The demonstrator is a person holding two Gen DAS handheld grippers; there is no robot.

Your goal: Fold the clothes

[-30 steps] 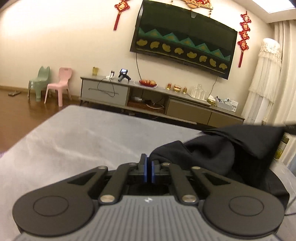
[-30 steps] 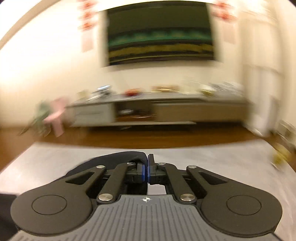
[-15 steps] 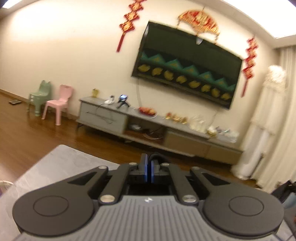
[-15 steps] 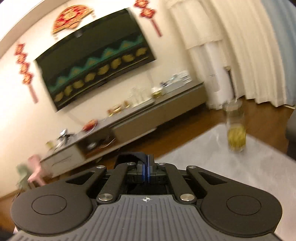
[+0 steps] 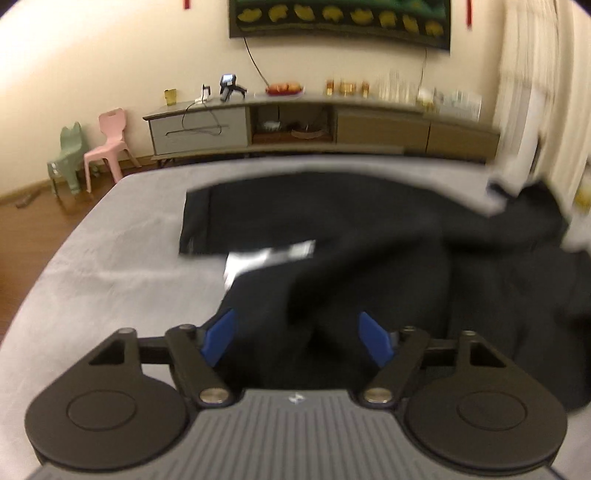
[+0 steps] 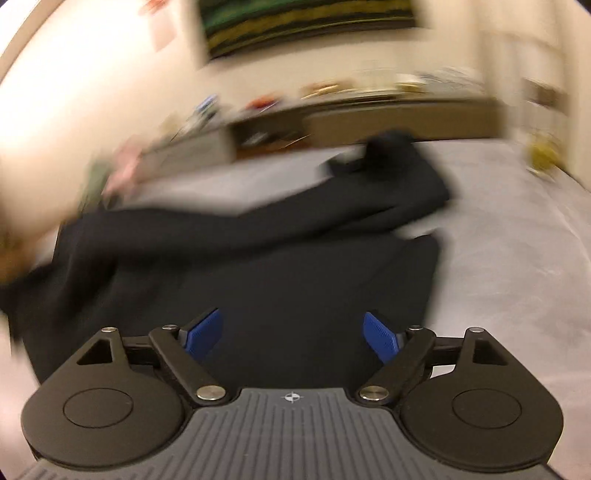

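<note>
The black garment [image 5: 369, 236] lies spread on the grey cloth-covered surface [image 5: 110, 266], matte and soft, thrown into loose ridges and folds. In the left wrist view one straight-edged panel reaches toward the far left, a pale label or patch [image 5: 269, 254] shows near its middle, and a bunched part rises at the far right; motion blur softens the outlines. In the right wrist view the same garment [image 6: 258, 280] shows a long sleeve-like band running across to a rumpled end at the far right.

The left gripper [image 5: 299, 332] has its blue ribbed pads [image 5: 218, 336] spread wide and its jaws are opening; dark fabric lies between and beneath them, and neither pad presses on it. The right gripper [image 6: 291, 334] is likewise spread, its jaws opening, over flat black cloth, with no pinch visible.

A second ago both pairs of pads were pressed together with a fold of the garment at their tips, lifted clear of the surface. The garment now lies down and unfurled.

Beyond the surface: a low grey-and-brown cabinet [image 5: 321, 125], a pink chair [image 5: 107, 147] and a green chair [image 5: 66, 158] of moulded plastic on wood flooring, and a dark wall panel [image 5: 340, 18].
</note>
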